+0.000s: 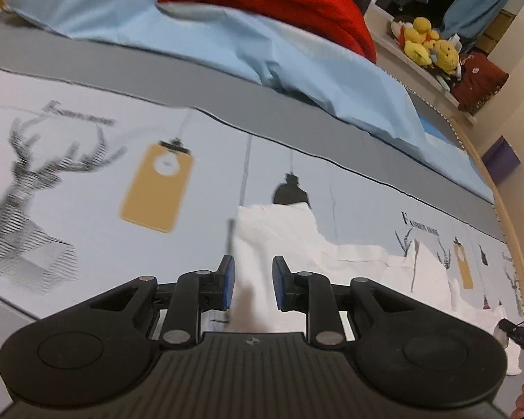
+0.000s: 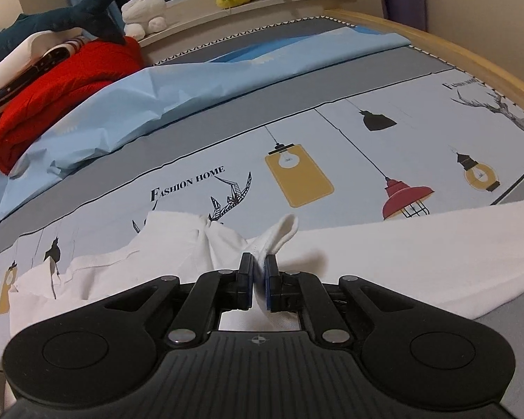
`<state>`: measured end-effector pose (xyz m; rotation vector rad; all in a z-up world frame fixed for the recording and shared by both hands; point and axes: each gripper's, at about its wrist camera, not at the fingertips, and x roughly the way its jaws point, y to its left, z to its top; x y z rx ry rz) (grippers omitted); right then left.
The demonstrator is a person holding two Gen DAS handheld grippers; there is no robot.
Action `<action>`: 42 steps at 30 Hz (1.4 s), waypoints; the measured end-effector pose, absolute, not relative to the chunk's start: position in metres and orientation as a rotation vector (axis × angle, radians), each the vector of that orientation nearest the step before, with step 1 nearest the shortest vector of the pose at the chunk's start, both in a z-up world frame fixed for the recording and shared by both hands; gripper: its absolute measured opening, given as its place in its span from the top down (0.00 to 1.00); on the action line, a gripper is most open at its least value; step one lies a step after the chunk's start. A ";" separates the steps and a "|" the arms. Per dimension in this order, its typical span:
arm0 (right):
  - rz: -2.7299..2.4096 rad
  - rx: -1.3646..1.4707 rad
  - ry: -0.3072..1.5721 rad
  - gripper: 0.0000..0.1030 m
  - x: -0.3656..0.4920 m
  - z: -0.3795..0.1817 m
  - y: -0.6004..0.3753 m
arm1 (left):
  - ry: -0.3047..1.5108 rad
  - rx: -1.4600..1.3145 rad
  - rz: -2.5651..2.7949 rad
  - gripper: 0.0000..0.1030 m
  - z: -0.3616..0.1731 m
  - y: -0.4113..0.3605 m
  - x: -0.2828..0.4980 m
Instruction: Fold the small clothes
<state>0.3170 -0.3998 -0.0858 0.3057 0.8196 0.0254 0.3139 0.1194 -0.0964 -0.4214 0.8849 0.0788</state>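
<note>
You are working on a bed (image 2: 227, 115) dressed in a printed sheet of lamps and deer heads, and the white garment (image 2: 401, 255) lies spread along its near edge. Nearest to you, your right tongs (image 2: 259, 272) are clamped on a raised pinch of the white cloth, a small fold poking up past the pads. Keep that hold firm and low so the fabric does not drag into wrinkles. Your left tongs (image 1: 251, 281) stand apart, with a bunched peak of the garment (image 1: 279, 230) rising between the pads but not pressed by them. Settle them lower over that edge before closing, and take a single layer if you can judge it; the blur makes the layers hard to tell. Once both ends are held, lift evenly and carry the edge across in one sweep. Farther off, a light blue cover (image 2: 129, 104) and a red blanket (image 2: 59, 83) sit toward the far edge, well apart from your cloth.
</note>
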 end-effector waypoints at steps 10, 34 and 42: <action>0.058 0.320 0.817 0.94 0.319 -0.079 -0.398 | 0.944 -0.279 0.110 0.54 -0.142 0.079 0.352; 0.081 0.325 0.932 0.93 0.337 -0.098 -0.394 | 0.981 -0.173 -0.187 0.78 -0.109 0.104 0.306; 0.061 0.247 0.943 0.88 0.339 -0.098 -0.394 | 1.210 0.113 -0.194 0.80 -0.145 0.101 0.291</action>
